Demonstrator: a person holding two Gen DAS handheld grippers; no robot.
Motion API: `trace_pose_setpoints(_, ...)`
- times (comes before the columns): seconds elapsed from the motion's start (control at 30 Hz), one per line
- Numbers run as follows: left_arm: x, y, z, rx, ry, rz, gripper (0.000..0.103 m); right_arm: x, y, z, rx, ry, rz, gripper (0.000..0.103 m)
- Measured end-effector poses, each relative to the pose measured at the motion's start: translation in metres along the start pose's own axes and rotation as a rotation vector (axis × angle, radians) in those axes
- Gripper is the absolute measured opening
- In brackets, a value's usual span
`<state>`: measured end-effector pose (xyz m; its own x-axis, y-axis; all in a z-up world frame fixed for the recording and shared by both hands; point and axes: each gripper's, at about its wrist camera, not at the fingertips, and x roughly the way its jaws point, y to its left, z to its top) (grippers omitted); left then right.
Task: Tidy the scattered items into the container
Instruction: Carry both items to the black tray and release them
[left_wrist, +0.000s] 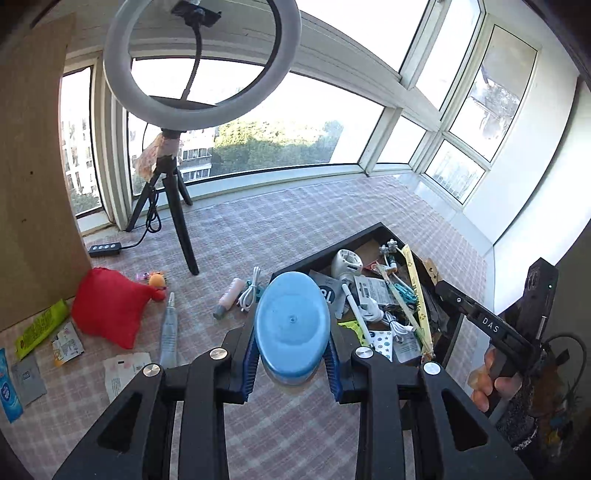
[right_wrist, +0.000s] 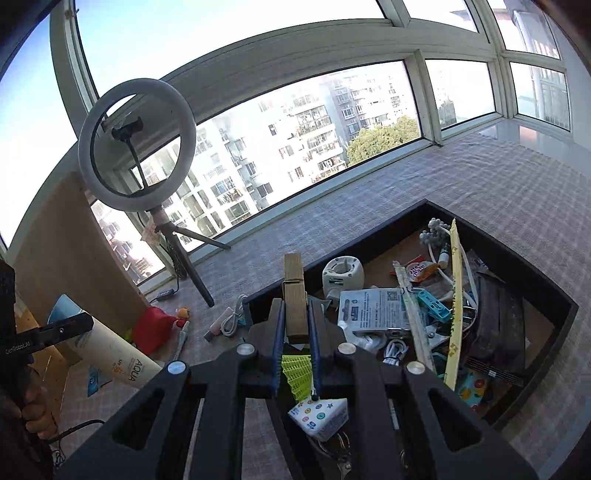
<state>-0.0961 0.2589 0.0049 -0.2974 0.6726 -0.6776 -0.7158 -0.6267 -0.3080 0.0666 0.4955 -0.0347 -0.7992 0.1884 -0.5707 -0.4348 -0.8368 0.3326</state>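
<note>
Both grippers are loaded. The left gripper (left_wrist: 291, 354) is clenched on a sunscreen bottle with a blue cap (left_wrist: 292, 326), held above the checked cloth (left_wrist: 258, 229) just left of the black container (right_wrist: 546, 291). The right gripper (right_wrist: 295, 347) grips a wooden clothespin (right_wrist: 294, 295) over the container's near edge. A red bag (left_wrist: 110, 306), a white cable (left_wrist: 249, 291) and sachets lie scattered beside the ring light tripod (left_wrist: 173, 206).

Right claw (right_wrist: 295, 354) clamps a wooden clothespin (right_wrist: 294, 295) above the cluttered black tray (right_wrist: 535, 280).
</note>
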Motion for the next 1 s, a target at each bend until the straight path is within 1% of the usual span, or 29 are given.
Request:
trace_pose_setpoints(0.07,0.016,-0.027,0.011,0.044,0.011,-0.045,0.028,-0.009,-0.028,0.006,0.029,-0.030,-0.085,0.012)
trace_pose_setpoints(0.2,0.048,-0.076,0.025,0.116,0.046,-0.123,0.028,-0.017,-0.071,0.016,0.078,-0.047,-0.191,0.012)
trace_pose_setpoints(0.3,0.059,-0.082,0.031,0.113,0.056,-0.129,0.028,-0.019,-0.092,0.022,0.104,-0.052,-0.236,0.012)
trace_pose_setpoints(0.37,0.065,-0.083,0.035,0.107,0.060,-0.127,0.029,-0.020,-0.101,0.024,0.113,-0.058,-0.240,0.012)
trace_pose_setpoints(0.4,0.068,-0.084,0.037,0.104,0.063,-0.126,0.030,-0.020,-0.104,0.026,0.115,-0.057,-0.234,0.014)
trace_pose_setpoints(0.43,0.071,-0.084,0.040,0.101,0.065,-0.126,0.034,-0.019,-0.107,0.027,0.114,-0.046,-0.221,0.022)
trace_pose_setpoints(0.47,0.074,-0.085,0.042,0.098,0.067,-0.125,0.045,-0.017,-0.109,0.028,0.116,-0.028,-0.220,0.036)
trace_pose_setpoints(0.5,0.077,-0.085,0.044,0.095,0.069,-0.124,0.054,-0.015,-0.109,0.029,0.120,-0.012,-0.246,0.067)
trace_pose_setpoints(0.53,0.080,-0.086,0.046,0.092,0.071,-0.123,0.054,-0.018,-0.108,0.028,0.119,-0.029,-0.267,0.075)
trace_pose_setpoints(0.57,0.083,-0.087,0.048,0.089,0.074,-0.122,0.054,-0.021,-0.107,0.027,0.116,-0.043,-0.281,0.075)
trace_pose_setpoints(0.63,0.089,-0.088,0.052,0.083,0.078,-0.120,0.054,-0.024,-0.104,0.026,0.104,-0.057,-0.279,0.075)
trace_pose_setpoints(0.73,0.098,-0.090,0.058,0.074,0.085,-0.118,0.054,-0.021,-0.104,0.025,0.112,-0.044,-0.278,0.075)
trace_pose_setpoints(0.77,0.098,-0.086,0.057,0.072,0.086,-0.111,0.052,-0.021,-0.104,0.024,0.117,-0.041,-0.271,0.075)
trace_pose_setpoints(0.87,0.088,-0.065,0.049,0.066,0.087,-0.074,0.052,-0.020,-0.099,0.023,0.120,-0.037,-0.254,0.075)
trace_pose_setpoints(1.0,0.068,-0.028,0.038,0.022,0.076,-0.017,0.052,-0.017,-0.088,0.019,0.103,-0.029,-0.228,0.075)
